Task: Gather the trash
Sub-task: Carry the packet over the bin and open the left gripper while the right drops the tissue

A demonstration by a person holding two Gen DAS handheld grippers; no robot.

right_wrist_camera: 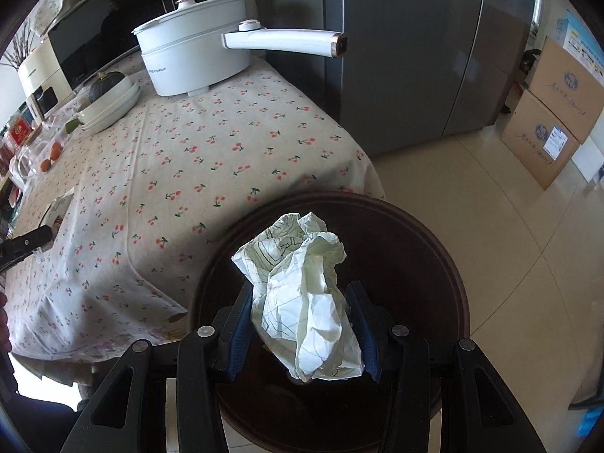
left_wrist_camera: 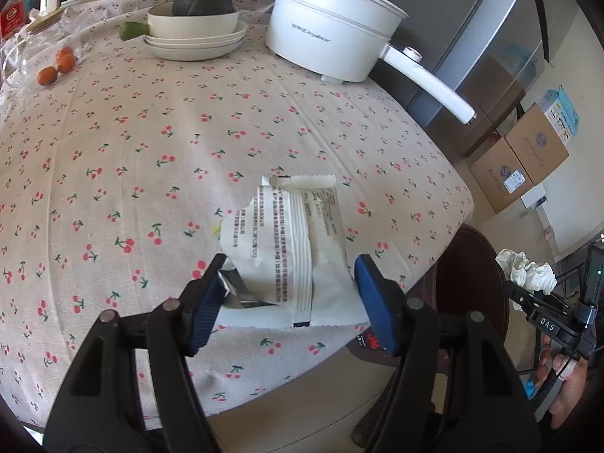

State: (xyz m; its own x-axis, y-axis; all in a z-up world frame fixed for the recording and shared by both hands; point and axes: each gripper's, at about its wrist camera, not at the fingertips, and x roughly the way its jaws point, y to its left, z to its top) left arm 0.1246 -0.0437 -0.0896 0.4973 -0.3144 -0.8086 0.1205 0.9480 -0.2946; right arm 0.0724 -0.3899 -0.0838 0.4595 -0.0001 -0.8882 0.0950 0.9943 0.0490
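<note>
A flat white wrapper (left_wrist_camera: 287,234) with printed text hangs just above the cherry-print tablecloth (left_wrist_camera: 151,151), near the table's right corner. My left gripper (left_wrist_camera: 288,283) is shut on it, its blue pads pressing the wrapper's two side edges. My right gripper (right_wrist_camera: 302,324) is shut on a crumpled ball of white paper (right_wrist_camera: 302,283) with green lines. It holds the ball over a dark brown round object (right_wrist_camera: 434,264) beside the table; whether that is a stool or a bin I cannot tell. In the left wrist view, the crumpled paper (left_wrist_camera: 528,268) shows at the far right, with a hand below it.
A white electric pot (left_wrist_camera: 332,34) with a long handle stands at the table's far right. Stacked plates with a bowl and a dark squash (left_wrist_camera: 196,26) sit at the back, with small orange fruits (left_wrist_camera: 56,68) to their left. A grey fridge (right_wrist_camera: 396,56) and cardboard boxes (right_wrist_camera: 547,120) stand beyond the table.
</note>
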